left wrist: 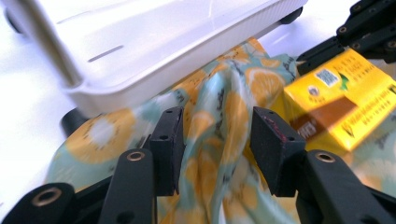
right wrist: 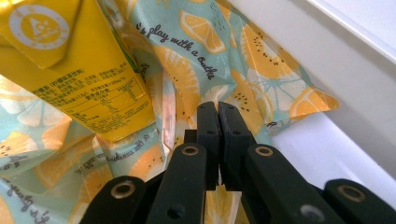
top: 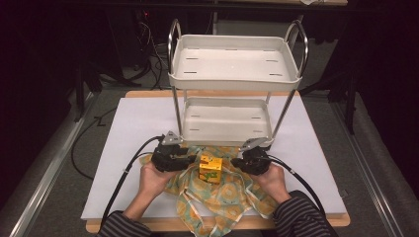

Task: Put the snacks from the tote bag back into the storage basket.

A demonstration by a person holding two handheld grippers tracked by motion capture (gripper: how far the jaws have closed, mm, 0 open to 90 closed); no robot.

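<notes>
While a yellow cardboard drink carton (top: 210, 168) stands on a crumpled cloth printed with orange slices on pale green (top: 217, 197), the scene is set out as follows:

Tabletop: a white board (top: 128, 128) is laid on a wooden-edged tabletop, with the cloth spread at its near edge between the person's two hands.

Cart: a white two-tier plastic cart with chrome handles (top: 234, 74) is placed just behind the cloth; in the left gripper view its lower tray (left wrist: 154, 60) is seen touching or overlapping the cloth's far edge.

Carton: it is seen upright on the middle of the cloth, between the two tools; in the left gripper view the carton (left wrist: 341, 100) appears to the right of the jaws, clear of them.

Left tool (top: 190, 160): it is held in the left hand (top: 150, 178) just left of the carton. In the left gripper view the left tool (left wrist: 217, 149) is seen with jaws apart; a raised fold of cloth (left wrist: 219, 140) is seen between the pads, which are not pressed on it.

Right tool (top: 236, 162): it is held in the right hand (top: 269, 180) just right of the carton. In the right gripper view the right tool (right wrist: 218, 112) is seen with jaws brought together, a fold of the cloth (right wrist: 224, 205) pinched between them, near the cart's tray edge.
</notes>
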